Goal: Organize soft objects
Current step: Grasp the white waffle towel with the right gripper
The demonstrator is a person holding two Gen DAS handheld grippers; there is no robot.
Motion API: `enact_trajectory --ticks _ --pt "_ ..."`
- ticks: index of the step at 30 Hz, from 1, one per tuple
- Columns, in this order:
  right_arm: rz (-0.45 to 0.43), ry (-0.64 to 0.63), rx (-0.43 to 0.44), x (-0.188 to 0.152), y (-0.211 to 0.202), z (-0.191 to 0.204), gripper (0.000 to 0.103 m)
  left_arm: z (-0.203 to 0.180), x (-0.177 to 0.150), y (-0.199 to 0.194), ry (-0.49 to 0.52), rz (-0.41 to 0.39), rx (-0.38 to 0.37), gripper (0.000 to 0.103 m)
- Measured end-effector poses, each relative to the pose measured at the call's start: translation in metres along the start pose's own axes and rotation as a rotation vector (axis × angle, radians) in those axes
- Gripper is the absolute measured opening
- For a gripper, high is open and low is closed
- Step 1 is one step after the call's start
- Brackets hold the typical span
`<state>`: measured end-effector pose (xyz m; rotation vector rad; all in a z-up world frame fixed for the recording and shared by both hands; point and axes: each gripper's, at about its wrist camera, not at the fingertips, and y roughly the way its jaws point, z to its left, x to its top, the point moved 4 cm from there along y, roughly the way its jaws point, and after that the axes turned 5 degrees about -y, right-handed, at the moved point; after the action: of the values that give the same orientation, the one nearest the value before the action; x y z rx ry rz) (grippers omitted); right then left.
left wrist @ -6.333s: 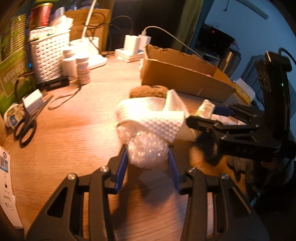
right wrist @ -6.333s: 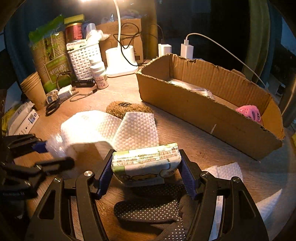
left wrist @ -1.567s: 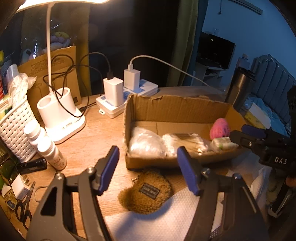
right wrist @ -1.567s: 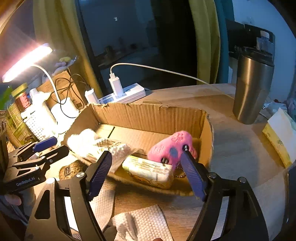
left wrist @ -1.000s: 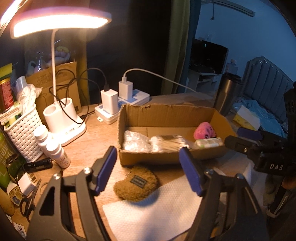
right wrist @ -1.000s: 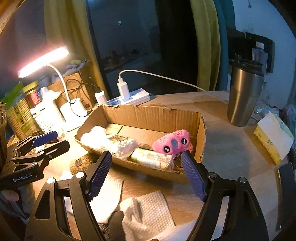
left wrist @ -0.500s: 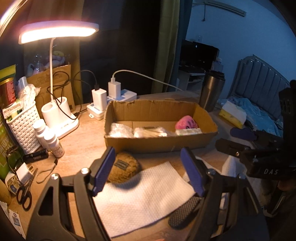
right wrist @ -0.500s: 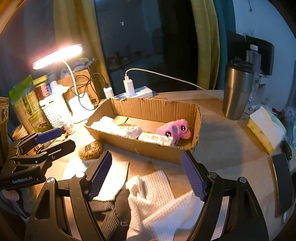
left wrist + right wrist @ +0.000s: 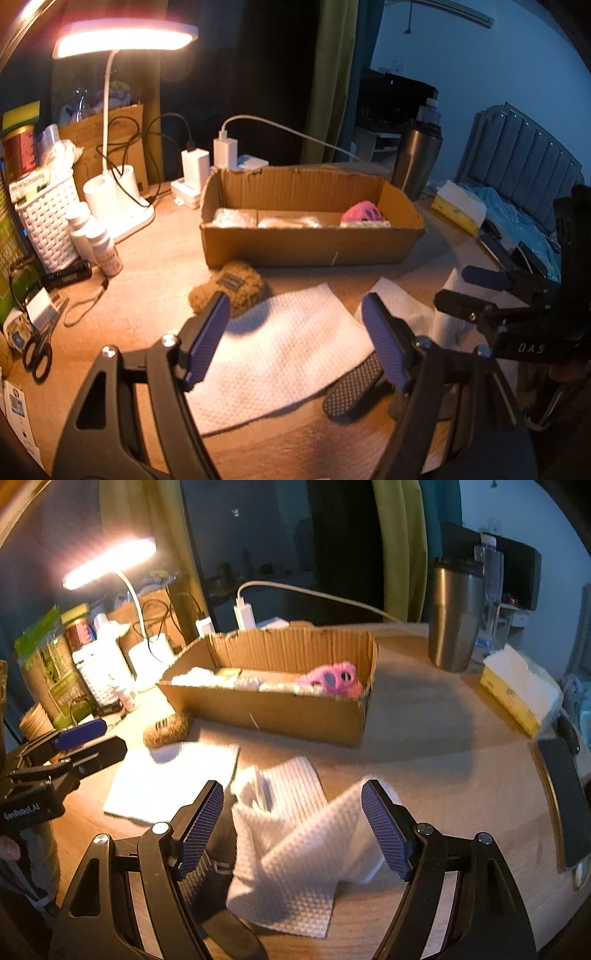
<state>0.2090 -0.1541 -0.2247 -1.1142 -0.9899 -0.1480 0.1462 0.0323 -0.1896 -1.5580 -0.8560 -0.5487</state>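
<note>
Both grippers are spread wide and holding nothing: the left gripper [image 9: 295, 332] sits at the bottom of its frame over a flat white paper towel [image 9: 280, 350], with the brown fuzzy pouch [image 9: 231, 290] just past its left fingertip, right against the front wall of the cardboard box [image 9: 310, 247]. The right gripper [image 9: 291, 823] has a crumpled white towel [image 9: 295, 845] lying between its fingers. The box sits mid-frame with a pink plush toy [image 9: 332, 681] and some plastic-wrapped packs [image 9: 236, 221] inside.

Home bedroom: padded headboard [image 9: 524, 147] beside cluttered table [image 9: 147, 295], desk lamp [image 9: 125, 40], chargers [image 9: 225, 153], tissue box [image 9: 517, 690], tumbler [image 9: 456, 616].
</note>
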Motion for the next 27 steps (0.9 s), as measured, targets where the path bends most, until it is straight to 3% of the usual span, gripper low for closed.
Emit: enact_trajectory --ticks 19,27 --pt "0.125 -0.072 -0.012 -0.024 0.045 0.002 0.078 0.009 -0.022 0.029 -0.013 0.1 0.053 0.075" --pt "0.117 -0.107 -0.052 -0.023 0.045 -0.007 0.054 0.007 -0.032 0.06 0.039 0.204 0.15 0.075"
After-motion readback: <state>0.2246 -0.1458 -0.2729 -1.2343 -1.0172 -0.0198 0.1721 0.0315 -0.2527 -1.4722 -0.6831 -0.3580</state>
